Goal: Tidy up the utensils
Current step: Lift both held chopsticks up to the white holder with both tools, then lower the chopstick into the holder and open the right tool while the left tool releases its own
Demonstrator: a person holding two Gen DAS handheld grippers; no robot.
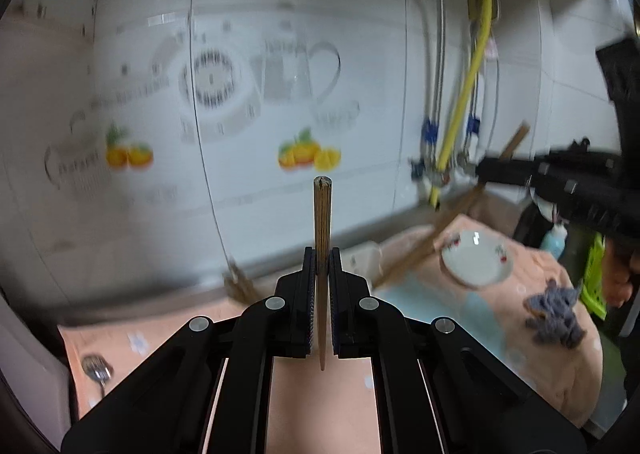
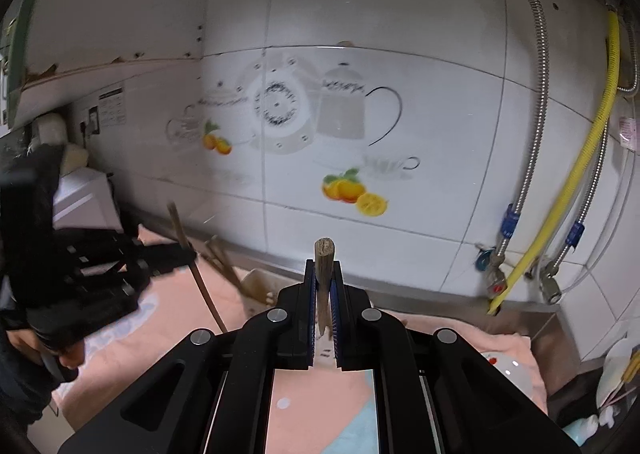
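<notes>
I am pinching one slim brown wooden chopstick upright in my left tongs, another in my right tongs; either may be slipping sideways from such narrow grips.

Both wrist cams behind own claw, facing tiled wall w/ fruit decals, near, shared.
</notes>
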